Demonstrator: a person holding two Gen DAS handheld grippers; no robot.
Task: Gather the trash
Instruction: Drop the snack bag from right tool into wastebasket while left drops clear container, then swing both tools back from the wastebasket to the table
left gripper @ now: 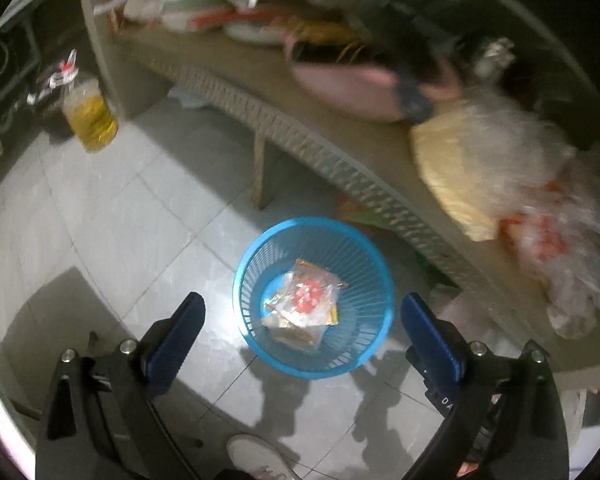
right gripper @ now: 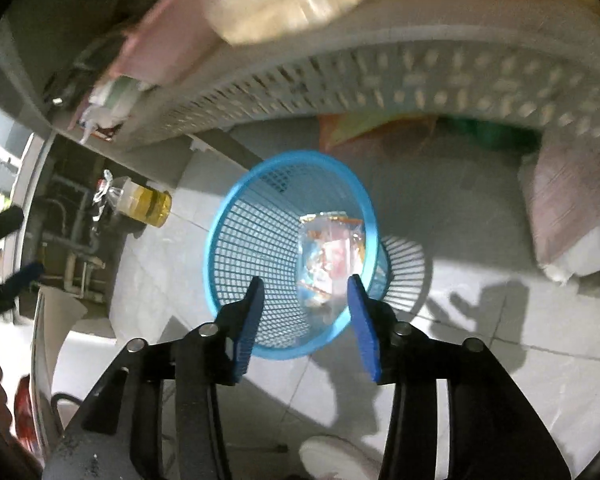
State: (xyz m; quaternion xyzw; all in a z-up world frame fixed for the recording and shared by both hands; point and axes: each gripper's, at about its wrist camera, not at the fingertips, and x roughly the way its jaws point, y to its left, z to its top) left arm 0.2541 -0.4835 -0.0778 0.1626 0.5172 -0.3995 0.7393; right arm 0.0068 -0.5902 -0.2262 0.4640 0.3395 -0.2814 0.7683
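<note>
A blue plastic mesh basket [left gripper: 260, 264] stands on the white tiled floor beside a wicker table. Clear plastic wrappers with red and orange print [left gripper: 304, 304] lie inside it. My left gripper [left gripper: 304, 312] hangs above the basket, open and empty. In the right wrist view the same basket [right gripper: 252, 248] and wrappers [right gripper: 328, 256] show just past my right gripper [right gripper: 306, 290], which is open and empty above the basket's near rim.
A beige wicker table [left gripper: 300, 132] runs along the back, loaded with plastic bags [left gripper: 500, 184], a pink item and dishes. A jar of yellow liquid [left gripper: 90, 116] stands on the floor at left. A white shoe [left gripper: 256, 456] is below. Bags lie under the table [right gripper: 568, 216].
</note>
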